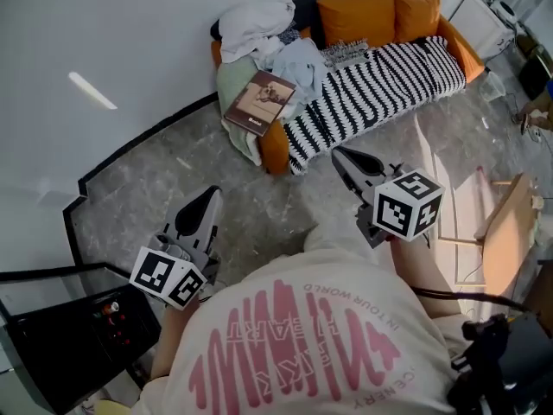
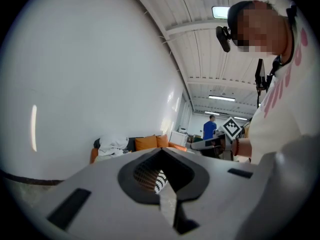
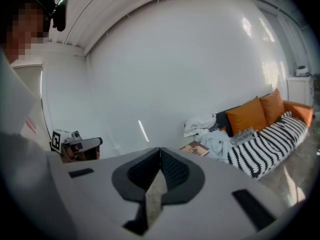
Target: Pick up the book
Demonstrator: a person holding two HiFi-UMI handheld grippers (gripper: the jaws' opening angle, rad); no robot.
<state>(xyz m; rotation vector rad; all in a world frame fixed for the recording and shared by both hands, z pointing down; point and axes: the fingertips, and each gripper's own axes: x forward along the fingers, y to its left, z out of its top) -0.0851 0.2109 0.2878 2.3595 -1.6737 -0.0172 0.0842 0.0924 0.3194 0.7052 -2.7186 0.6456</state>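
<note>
Left tool (image 2: 161, 151), shut; only its view shows a distant person (image 2: 210, 128).

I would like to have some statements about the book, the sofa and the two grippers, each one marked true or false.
1. The book lies on a pale cloth at one end of the sofa. True.
2. The left gripper holds the book. False: its jaws are shut on nothing, far from the sofa.
3. Two orange cushions lean on the sofa's back. True.
4. The striped blanket is red and white. False: it is black and white.
5. The right gripper has its jaws wide apart. False: they are together, with nothing in them.
</note>
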